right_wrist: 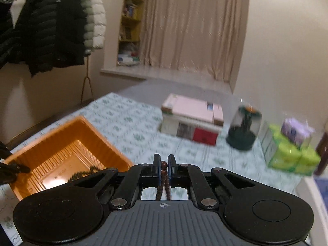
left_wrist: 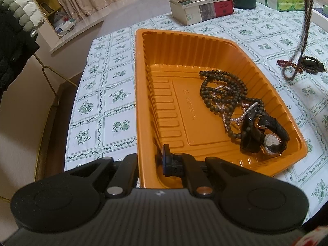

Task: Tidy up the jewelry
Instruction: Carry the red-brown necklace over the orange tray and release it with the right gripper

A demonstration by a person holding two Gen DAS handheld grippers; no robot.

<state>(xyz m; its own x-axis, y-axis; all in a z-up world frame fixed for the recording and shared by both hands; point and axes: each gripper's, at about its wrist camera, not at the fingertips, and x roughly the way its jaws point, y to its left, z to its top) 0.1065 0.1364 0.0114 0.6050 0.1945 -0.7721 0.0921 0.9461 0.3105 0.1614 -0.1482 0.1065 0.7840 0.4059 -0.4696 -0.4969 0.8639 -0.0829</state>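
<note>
An orange plastic tray (left_wrist: 143, 94) lies on the flowered tablecloth. My left gripper (left_wrist: 150, 162) is shut on its near wall, one finger inside and one outside. At the tray's right end lie a dark bead necklace (left_wrist: 217, 88), a pearl strand (left_wrist: 249, 109) and a black-strapped watch (left_wrist: 270, 141). My right gripper (right_wrist: 164, 164) is raised above the table and shut on a reddish-brown bead strand (right_wrist: 162, 182), whose loop hangs down blurred (left_wrist: 305, 30) to the right of the tray (right_wrist: 67, 143). More bead bracelets (left_wrist: 303, 63) lie on the cloth under it.
A stack of books (left_wrist: 201, 4) sits at the back of the table, with a glass dome on a dark base (right_wrist: 244, 129) and green tissue packs (right_wrist: 291, 153) to its right. Coats (right_wrist: 51, 30) hang on a rack beyond the table's left edge.
</note>
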